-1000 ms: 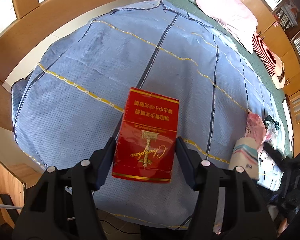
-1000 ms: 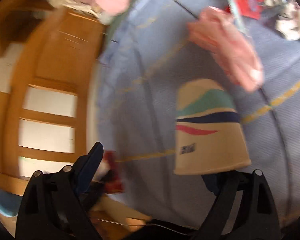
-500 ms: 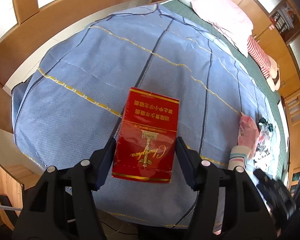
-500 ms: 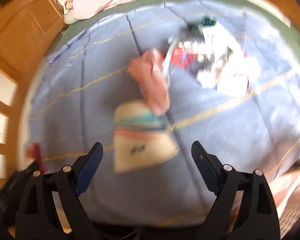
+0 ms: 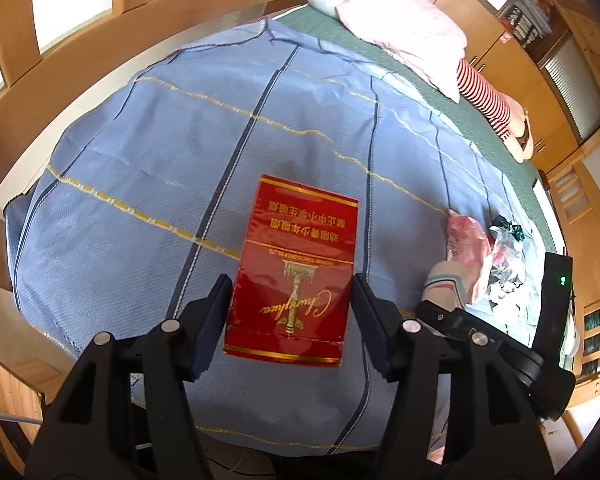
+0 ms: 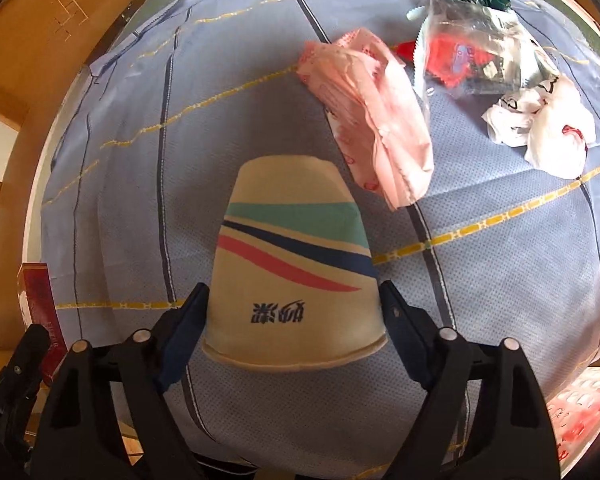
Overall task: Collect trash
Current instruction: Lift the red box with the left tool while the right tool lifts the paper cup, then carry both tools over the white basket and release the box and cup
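The left gripper point(image 5: 290, 308) clamps a red cigarette pack point(image 5: 296, 272) by its long edges, lifted clear of the blue cloth point(image 5: 140, 160); its jaws stand about half open with the pads pressed to the glossy card.

The right gripper point(image 6: 294, 312) has an upside-down paper cup point(image 6: 292, 276) between its fingers. Its jaws have just been closing, and the pads look to meet the cup's sides near the rolled rim, though how firmly they press I cannot tell.

The step in hand appears to be picking up the cup while the pack waits in the other gripper. Next, the grip wants to be gentle: thin paper walls buckle easily, and the taper could let the cup slip as it is lifted.

The cup is cream, banded in teal, navy and pink. Just beyond it lies a crumpled pink wrapper point(image 6: 374, 120), soft and creased. Farther right sit a clear crinkly plastic bag point(image 6: 476, 44) with red packets inside and a wadded white bag point(image 6: 548, 128). The cloth is woven, with gold and dark stripes.
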A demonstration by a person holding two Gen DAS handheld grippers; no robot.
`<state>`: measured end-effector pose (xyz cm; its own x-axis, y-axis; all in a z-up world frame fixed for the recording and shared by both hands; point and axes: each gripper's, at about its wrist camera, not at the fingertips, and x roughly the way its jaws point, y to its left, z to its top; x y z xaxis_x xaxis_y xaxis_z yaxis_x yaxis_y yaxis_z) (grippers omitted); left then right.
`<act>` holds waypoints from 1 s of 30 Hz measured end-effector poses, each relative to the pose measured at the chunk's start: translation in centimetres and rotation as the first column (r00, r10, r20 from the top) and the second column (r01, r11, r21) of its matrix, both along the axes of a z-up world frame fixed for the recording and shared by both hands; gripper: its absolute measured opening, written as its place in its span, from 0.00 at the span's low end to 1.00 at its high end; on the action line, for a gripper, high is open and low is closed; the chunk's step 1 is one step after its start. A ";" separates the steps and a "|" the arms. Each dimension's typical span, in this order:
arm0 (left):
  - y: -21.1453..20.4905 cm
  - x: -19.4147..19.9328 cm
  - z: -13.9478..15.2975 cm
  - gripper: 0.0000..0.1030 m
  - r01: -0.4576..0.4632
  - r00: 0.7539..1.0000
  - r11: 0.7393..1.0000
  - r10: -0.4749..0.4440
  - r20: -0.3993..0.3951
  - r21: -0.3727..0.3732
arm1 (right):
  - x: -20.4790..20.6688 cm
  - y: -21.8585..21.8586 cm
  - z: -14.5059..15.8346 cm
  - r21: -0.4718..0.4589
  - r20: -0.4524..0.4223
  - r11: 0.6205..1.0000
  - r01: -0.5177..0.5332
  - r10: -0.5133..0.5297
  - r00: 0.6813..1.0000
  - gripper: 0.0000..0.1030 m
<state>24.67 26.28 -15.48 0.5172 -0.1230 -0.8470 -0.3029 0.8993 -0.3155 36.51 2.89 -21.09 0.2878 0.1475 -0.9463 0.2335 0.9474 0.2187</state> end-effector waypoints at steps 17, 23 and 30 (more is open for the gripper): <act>-1.8 -1.0 3.4 0.59 0.052 0.985 0.994 -0.067 0.162 0.096 | -1.3 1.7 4.7 -0.101 0.234 0.994 -0.035 0.058 0.970 0.67; -2.3 -1.1 3.7 0.59 0.064 0.980 0.991 -0.084 0.182 0.114 | -1.7 2.7 6.0 -0.148 0.299 0.988 -0.053 0.096 0.949 0.67; -2.3 -1.3 3.9 0.59 0.058 0.977 0.991 -0.080 0.196 0.117 | -2.1 2.6 6.6 -0.137 0.342 0.989 -0.048 0.093 0.935 0.67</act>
